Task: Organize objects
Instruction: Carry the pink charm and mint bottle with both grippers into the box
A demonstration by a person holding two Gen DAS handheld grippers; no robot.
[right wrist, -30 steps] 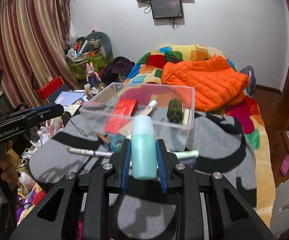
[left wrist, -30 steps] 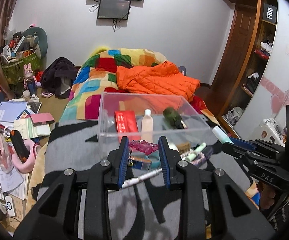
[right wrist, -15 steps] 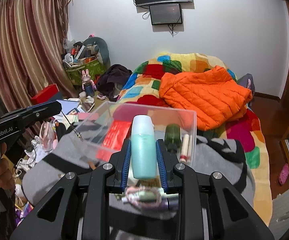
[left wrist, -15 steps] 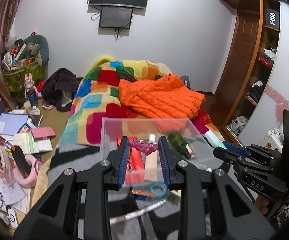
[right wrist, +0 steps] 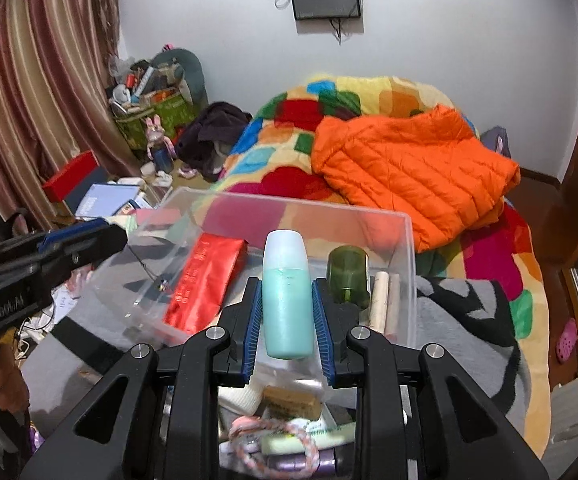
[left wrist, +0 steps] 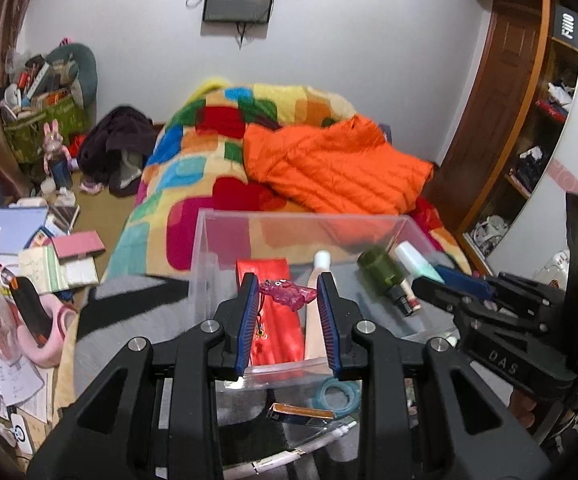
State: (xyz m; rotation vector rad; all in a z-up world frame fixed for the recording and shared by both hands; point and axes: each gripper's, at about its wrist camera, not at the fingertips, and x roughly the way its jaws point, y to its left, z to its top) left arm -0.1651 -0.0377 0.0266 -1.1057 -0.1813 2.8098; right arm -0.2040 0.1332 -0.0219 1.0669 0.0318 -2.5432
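A clear plastic bin (left wrist: pixel 209 256) stands on a grey blanket on the bed; it also shows in the right wrist view (right wrist: pixel 411 264). Inside lie a red packet (left wrist: pixel 267 276), a white tube (left wrist: pixel 321 264) and a dark green bottle (left wrist: pixel 381 272). My left gripper (left wrist: pixel 287 298) is shut on a pink toy charm (left wrist: pixel 287 294) and holds it over the bin's near side. My right gripper (right wrist: pixel 287 308) is shut on a teal bottle (right wrist: pixel 287 300), over the bin's near edge; the bottle also shows in the left wrist view (left wrist: pixel 415 262).
Loose items lie on the blanket in front of the bin: a teal tape ring (left wrist: pixel 337 394), a white pen (left wrist: pixel 289 460), a braided cord (right wrist: pixel 273 440), a tan block (right wrist: pixel 291 400). An orange jacket (left wrist: pixel 329 168) lies behind. Clutter covers the floor at left (left wrist: pixel 29 248).
Both grippers have moved forward and over the bin with their objects still held. The bin now sits closer and lower in both views.
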